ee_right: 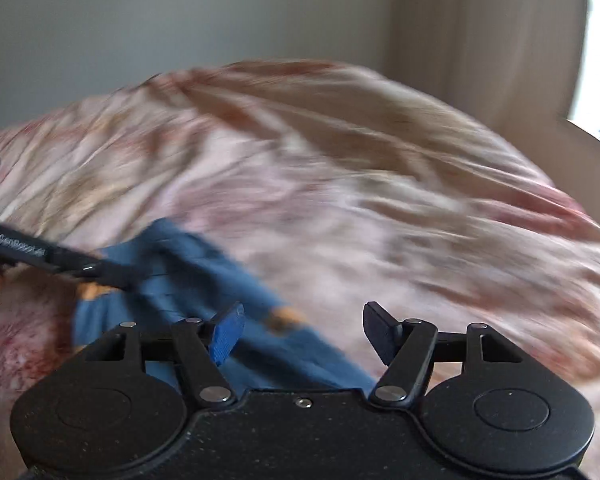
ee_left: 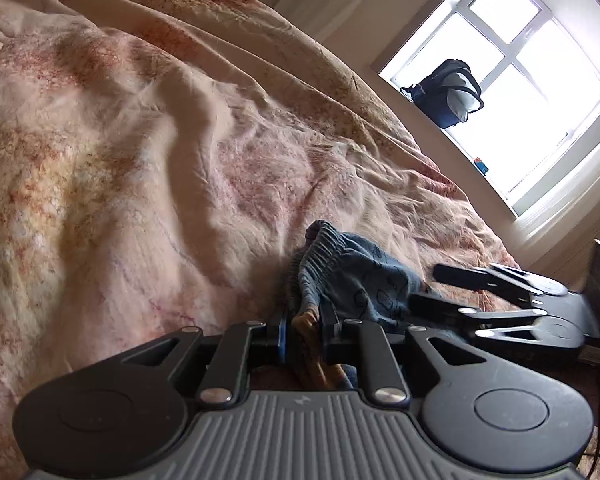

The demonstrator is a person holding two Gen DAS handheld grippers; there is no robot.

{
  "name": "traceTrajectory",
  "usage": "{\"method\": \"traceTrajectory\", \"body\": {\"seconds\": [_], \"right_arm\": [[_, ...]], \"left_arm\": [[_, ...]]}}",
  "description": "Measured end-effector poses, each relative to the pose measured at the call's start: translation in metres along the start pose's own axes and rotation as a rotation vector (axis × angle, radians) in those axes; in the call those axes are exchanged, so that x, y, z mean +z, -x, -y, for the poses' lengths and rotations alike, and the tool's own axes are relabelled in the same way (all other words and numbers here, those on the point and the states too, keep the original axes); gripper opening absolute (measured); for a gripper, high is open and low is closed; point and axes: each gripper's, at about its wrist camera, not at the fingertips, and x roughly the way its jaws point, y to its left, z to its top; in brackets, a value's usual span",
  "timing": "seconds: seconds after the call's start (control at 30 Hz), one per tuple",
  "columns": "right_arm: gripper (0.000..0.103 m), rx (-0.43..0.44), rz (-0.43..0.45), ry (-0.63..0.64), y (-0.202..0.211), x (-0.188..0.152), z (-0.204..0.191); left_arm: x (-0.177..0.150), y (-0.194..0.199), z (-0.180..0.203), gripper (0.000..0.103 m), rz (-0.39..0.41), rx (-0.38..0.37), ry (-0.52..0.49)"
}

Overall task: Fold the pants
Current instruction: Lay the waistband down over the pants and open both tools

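Observation:
Small blue pants (ee_left: 352, 276) with an elastic waistband and orange trim lie bunched on the bed. My left gripper (ee_left: 303, 340) is shut on a fold of the pants near the waistband. My right gripper (ee_right: 300, 334) is open and empty, hovering just above the blue pants (ee_right: 204, 276), with its fingers either side of an orange patch. The right gripper also shows in the left wrist view (ee_left: 428, 286), close to the right of the pants. The left gripper shows in the right wrist view (ee_right: 112, 274), at the left, pinching the cloth. The right wrist view is blurred.
A wrinkled pink and cream floral bedspread (ee_left: 140, 160) covers the whole bed. A bright window (ee_left: 512, 80) stands beyond the bed's far right edge, with a dark bag (ee_left: 448, 92) on its sill. A plain wall (ee_right: 180, 12) lies behind the bed.

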Motion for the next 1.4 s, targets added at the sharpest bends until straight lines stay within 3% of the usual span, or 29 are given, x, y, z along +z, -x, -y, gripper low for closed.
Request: {"method": "traceTrajectory", "body": {"seconds": [0.07, 0.13, 0.2, 0.27, 0.33, 0.4, 0.43, 0.5, 0.57, 0.7, 0.8, 0.9, 0.97, 1.07, 1.23, 1.33, 1.4], "right_arm": [[0.068, 0.006, -0.024, 0.027, -0.018, 0.005, -0.006], [0.068, -0.075, -0.045, 0.072, -0.029, 0.006, -0.001], [0.069, -0.148, -0.039, -0.019, -0.029, 0.009, 0.023], [0.057, -0.261, -0.028, -0.125, -0.016, 0.008, 0.046], [0.057, -0.223, 0.004, -0.162, 0.007, 0.003, 0.048], [0.063, -0.169, 0.020, -0.102, 0.027, -0.006, 0.023], [0.070, -0.136, 0.016, -0.068, 0.033, -0.013, 0.006], [0.073, -0.084, -0.038, -0.046, 0.036, -0.032, -0.020], [0.072, -0.138, -0.111, -0.062, 0.038, -0.052, -0.029], [0.075, -0.240, -0.094, -0.203, 0.082, -0.097, -0.009], [0.080, -0.369, -0.111, -0.247, 0.121, -0.129, -0.004], [0.081, -0.479, -0.061, -0.284, 0.155, -0.155, -0.001], [0.087, -0.529, 0.008, -0.319, 0.176, -0.168, -0.006], [0.093, -0.554, 0.104, -0.389, 0.198, -0.193, -0.008], [0.094, -0.568, 0.135, -0.438, 0.209, -0.221, 0.005], [0.097, -0.640, 0.138, -0.419, 0.226, -0.238, 0.008], [0.098, -0.700, 0.121, -0.427, 0.238, -0.256, 0.015]], "left_arm": [[0.000, 0.001, 0.000, 0.017, 0.001, 0.003, -0.013], [0.000, 0.002, 0.002, 0.017, 0.002, 0.006, -0.032], [0.000, 0.000, 0.003, 0.017, -0.003, 0.011, -0.041], [0.002, -0.003, 0.002, 0.017, -0.009, 0.008, -0.033], [0.003, -0.003, 0.002, 0.017, -0.013, 0.004, -0.027], [0.004, -0.003, 0.001, 0.017, -0.015, 0.006, -0.030], [0.004, -0.003, 0.001, 0.017, -0.014, 0.008, -0.034], [0.004, -0.003, 0.003, 0.017, -0.013, 0.014, -0.044], [0.004, -0.003, 0.004, 0.017, -0.014, 0.016, -0.051], [0.005, -0.003, 0.005, 0.019, -0.014, 0.023, -0.068], [0.006, 0.003, 0.007, 0.024, 0.003, 0.033, -0.097], [0.010, 0.019, 0.019, 0.040, 0.071, 0.104, -0.189], [0.011, 0.033, 0.034, 0.069, 0.163, 0.190, -0.262], [0.008, 0.039, 0.069, 0.077, 0.252, 0.248, -0.400], [-0.016, -0.006, 0.153, 0.086, 0.192, 0.116, -0.606], [-0.045, -0.055, 0.198, 0.087, 0.121, 0.123, -0.764], [-0.065, -0.087, 0.215, 0.087, 0.067, 0.181, -0.865]]}}
